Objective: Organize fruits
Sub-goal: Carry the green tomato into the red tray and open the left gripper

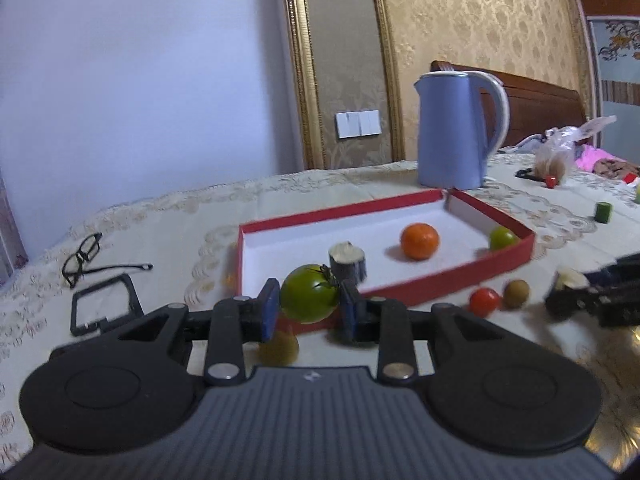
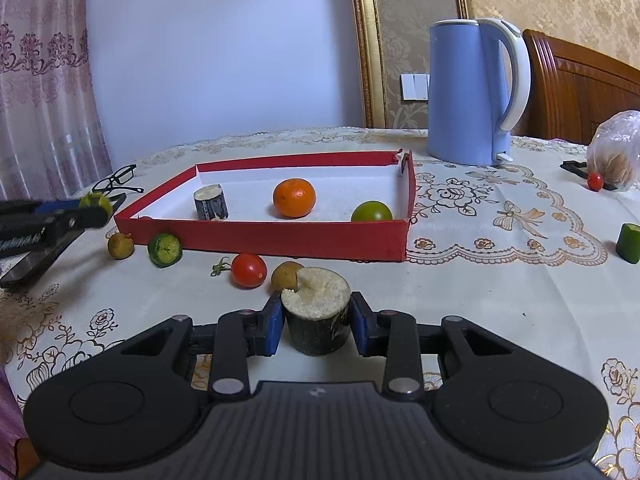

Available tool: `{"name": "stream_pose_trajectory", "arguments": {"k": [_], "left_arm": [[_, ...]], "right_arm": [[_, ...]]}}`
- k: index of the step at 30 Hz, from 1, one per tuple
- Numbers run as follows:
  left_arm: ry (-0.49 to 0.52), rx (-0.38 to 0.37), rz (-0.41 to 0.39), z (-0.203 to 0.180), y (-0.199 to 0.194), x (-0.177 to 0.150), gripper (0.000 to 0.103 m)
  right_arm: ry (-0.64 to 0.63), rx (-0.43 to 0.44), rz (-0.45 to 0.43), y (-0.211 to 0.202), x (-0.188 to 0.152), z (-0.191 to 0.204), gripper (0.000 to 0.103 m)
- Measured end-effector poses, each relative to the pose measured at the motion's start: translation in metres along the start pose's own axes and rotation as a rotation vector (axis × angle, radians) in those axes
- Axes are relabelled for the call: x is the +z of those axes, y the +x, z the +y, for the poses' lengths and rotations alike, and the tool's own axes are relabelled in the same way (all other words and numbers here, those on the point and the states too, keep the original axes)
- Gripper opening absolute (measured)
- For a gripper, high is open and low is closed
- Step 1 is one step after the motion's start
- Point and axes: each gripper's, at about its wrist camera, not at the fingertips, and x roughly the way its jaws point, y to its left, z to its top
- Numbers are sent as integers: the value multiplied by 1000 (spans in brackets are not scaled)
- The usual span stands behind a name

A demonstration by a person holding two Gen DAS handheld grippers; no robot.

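My left gripper (image 1: 309,308) is shut on a green tomato (image 1: 308,293) and holds it above the near edge of the red tray (image 1: 440,284). My right gripper (image 2: 316,322) is shut on a dark sugarcane piece (image 2: 316,316) just in front of the tray (image 2: 260,240). In the tray lie an orange (image 2: 294,197), a green fruit (image 2: 371,211) and another sugarcane piece (image 2: 211,202). On the cloth in front lie a red cherry tomato (image 2: 249,270), a brown round fruit (image 2: 285,274), a cut green fruit (image 2: 165,249) and another brown fruit (image 2: 120,245).
A blue kettle (image 2: 472,92) stands behind the tray. Glasses (image 1: 82,258) and a black frame (image 1: 106,304) lie at the left. A plastic bag (image 2: 614,152), a small red tomato (image 2: 595,181) and a green cucumber piece (image 2: 629,242) are at the right.
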Motion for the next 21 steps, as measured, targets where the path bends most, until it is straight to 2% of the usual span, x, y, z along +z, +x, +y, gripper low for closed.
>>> {"name": "stream_pose_trajectory", "arguments": {"k": [11,21], "left_arm": [[0,69,32,0,68,38,29],[7,125,82,-6,116,52,29]], "right_arm": [[9,10,-20,-7,1,-3,34],[6,20,-36,-13,3,-3,34]]}}
